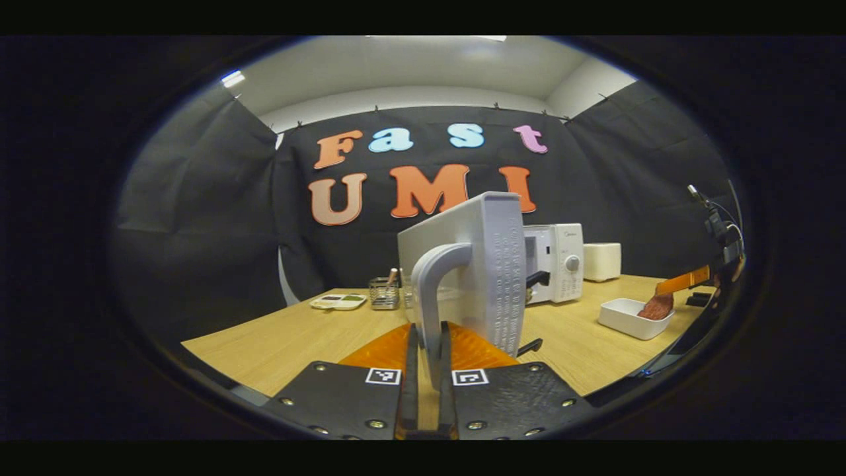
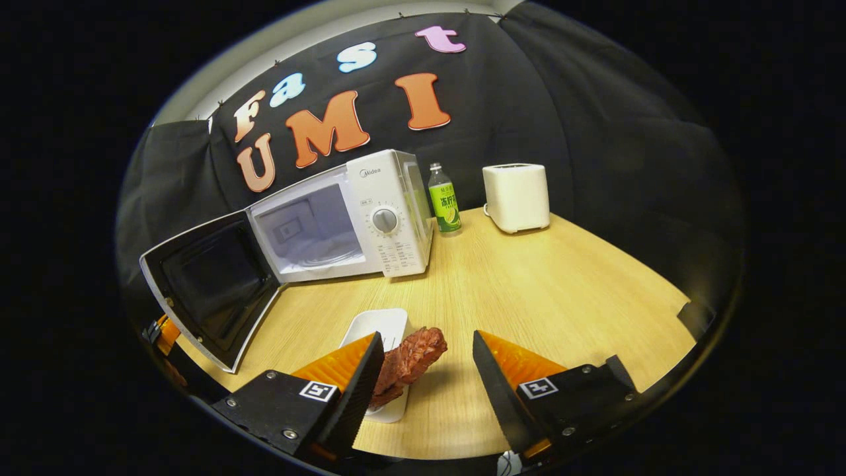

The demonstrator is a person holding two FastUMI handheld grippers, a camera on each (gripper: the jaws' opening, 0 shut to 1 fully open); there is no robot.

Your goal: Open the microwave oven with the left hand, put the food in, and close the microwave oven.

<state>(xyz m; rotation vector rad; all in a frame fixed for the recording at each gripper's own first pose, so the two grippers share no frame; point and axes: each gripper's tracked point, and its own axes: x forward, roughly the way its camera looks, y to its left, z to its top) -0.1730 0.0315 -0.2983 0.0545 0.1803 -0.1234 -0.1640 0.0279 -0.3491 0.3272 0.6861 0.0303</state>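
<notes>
Now the piece of meat [image 2: 411, 363] is lying over the edge of the white tray [image 2: 377, 327] on the table [image 2: 542, 291], in front of the microwave oven [image 2: 370, 215]. The right tongs [image 2: 426, 370] are standing apart around it: one finger seems to be touching the meat, and the other finger is well away from it, so nothing is clamping it yet. If the tongs are closing in this position, they may be catching only the end of the meat, and I think it could be slipping out or falling on the table during the lift. They may also be pushing the light tray aside.

The microwave door [image 2: 211, 284] is standing wide open, and the cavity looks empty. In the left gripper view the left tongs [image 1: 428, 370] are closed together on the door handle [image 1: 433, 291], with both fingers pressing on it. This is also a risk, in my opinion: if the left hand is pulling more, the whole oven may be sliding on the table, and if it is letting go early, the door may be swinging back into the way of the food.

Behind the oven a green bottle [image 2: 444, 198] and a white toaster [image 2: 517, 197] are standing, well apart from the work.
</notes>
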